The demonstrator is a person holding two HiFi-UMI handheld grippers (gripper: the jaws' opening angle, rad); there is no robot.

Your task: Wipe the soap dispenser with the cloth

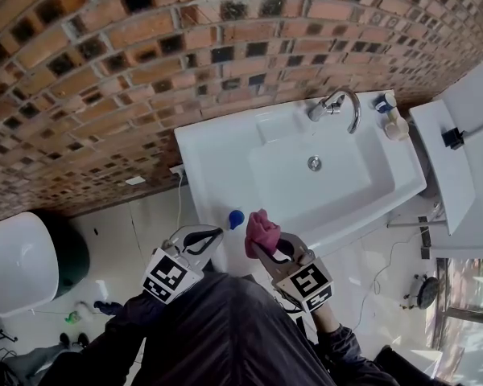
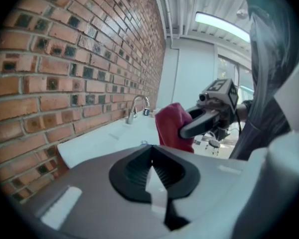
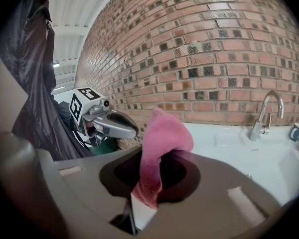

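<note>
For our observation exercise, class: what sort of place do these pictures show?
Probably a washroom or bathroom: a white sink with a curved chrome tap stands against a brick wall.

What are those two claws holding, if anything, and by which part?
The right gripper pinches the pink cloth by one end; the rest bunches up beyond the jaws. The left gripper is shut and holds nothing.

Bright, even daylight; gripper views bulge with black corners; strip light [image 2: 224, 26] glares overhead
</note>
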